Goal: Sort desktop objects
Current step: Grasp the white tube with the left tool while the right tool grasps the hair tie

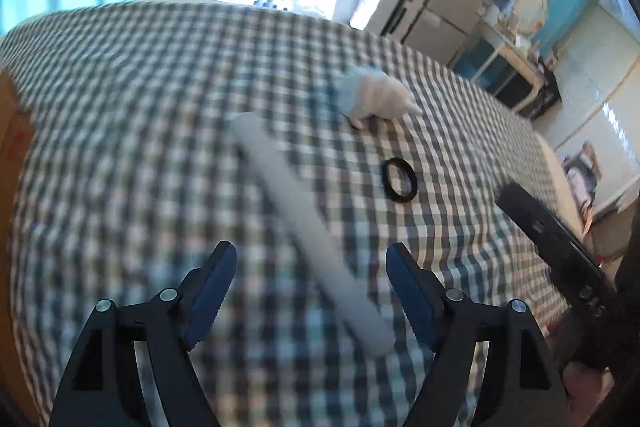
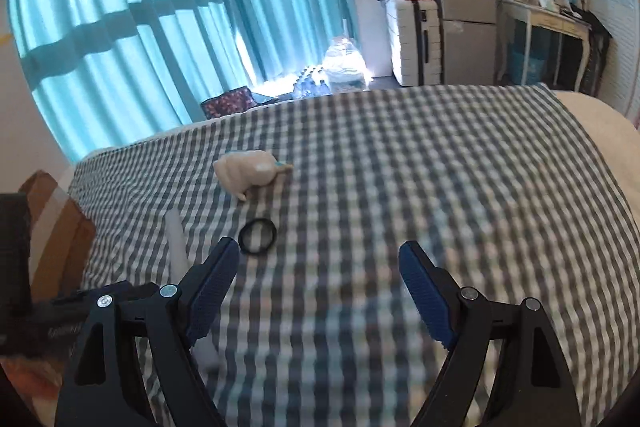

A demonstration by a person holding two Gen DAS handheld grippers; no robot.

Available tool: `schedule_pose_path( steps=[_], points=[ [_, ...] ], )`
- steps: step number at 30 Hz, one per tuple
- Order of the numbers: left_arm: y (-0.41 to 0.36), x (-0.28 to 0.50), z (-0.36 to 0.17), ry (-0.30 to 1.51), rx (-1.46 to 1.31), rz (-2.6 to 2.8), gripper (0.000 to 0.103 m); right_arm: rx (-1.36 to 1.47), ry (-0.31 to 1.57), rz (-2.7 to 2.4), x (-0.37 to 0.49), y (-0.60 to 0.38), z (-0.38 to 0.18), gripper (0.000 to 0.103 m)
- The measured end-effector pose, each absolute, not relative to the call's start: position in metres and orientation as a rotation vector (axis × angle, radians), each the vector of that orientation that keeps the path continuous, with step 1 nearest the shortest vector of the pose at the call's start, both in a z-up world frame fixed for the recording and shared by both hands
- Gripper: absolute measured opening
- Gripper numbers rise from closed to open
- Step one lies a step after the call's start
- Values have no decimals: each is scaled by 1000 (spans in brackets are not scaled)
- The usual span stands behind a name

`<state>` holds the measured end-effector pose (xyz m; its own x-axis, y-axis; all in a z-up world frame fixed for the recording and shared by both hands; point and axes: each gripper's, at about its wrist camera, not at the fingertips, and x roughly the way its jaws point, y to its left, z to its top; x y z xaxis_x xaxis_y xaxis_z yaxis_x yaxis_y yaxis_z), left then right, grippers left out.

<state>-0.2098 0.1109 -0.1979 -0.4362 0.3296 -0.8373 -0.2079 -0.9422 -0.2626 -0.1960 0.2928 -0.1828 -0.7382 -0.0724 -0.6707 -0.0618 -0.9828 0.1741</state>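
Observation:
A long pale grey stick (image 1: 304, 223) lies on the checked cloth, its near end between my open left gripper's (image 1: 310, 253) fingers, below them. A black ring (image 1: 400, 179) lies to the right of it, and a white crumpled toy-like object (image 1: 378, 95) lies farther back. In the right wrist view my right gripper (image 2: 320, 251) is open and empty above the cloth. The ring (image 2: 258, 231) lies just ahead of its left finger, the white object (image 2: 250, 171) beyond, and the stick (image 2: 177, 239) at the left, partly hidden by the finger.
A brown cardboard box (image 1: 12, 131) stands at the left edge of the bed; it also shows in the right wrist view (image 2: 60, 227). The other gripper's black body (image 1: 560, 247) is at the right. Curtains, a suitcase and a fridge stand beyond the bed.

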Motion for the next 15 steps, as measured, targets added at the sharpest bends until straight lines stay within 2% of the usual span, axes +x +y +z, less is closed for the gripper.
schedule_pose_path(
  steps=[1, 4, 6, 7, 8, 10, 12, 15],
  points=[
    [120, -213, -206, -109, -1470, 2426, 80, 1129, -241, -2911, -206, 286, -187, 82],
    [129, -218, -220, -36, -1493, 2473, 80, 1124, -162, -2849, -229, 269, -201, 71],
    [132, -212, -224, 58, -1439, 2532, 74, 1126, -125, -2814, -237, 260, -210, 69],
    [133, -210, -224, 86, -1426, 2557, 65, 1134, -100, -2794, -242, 255, -215, 67],
    [132, -210, -223, 86, -1419, 2572, 61, 1150, -78, -2773, -247, 250, -222, 67],
    [127, -213, -222, 68, -1424, 2584, 42, 1182, -65, -2739, -252, 243, -234, 66],
    [112, -209, -216, 81, -1427, 2593, 27, 1228, -49, -2716, -258, 238, -247, 64],
    [100, -224, -213, 89, -1433, 2569, 19, 1252, 38, -2772, -259, 234, -252, 33]
  ],
)
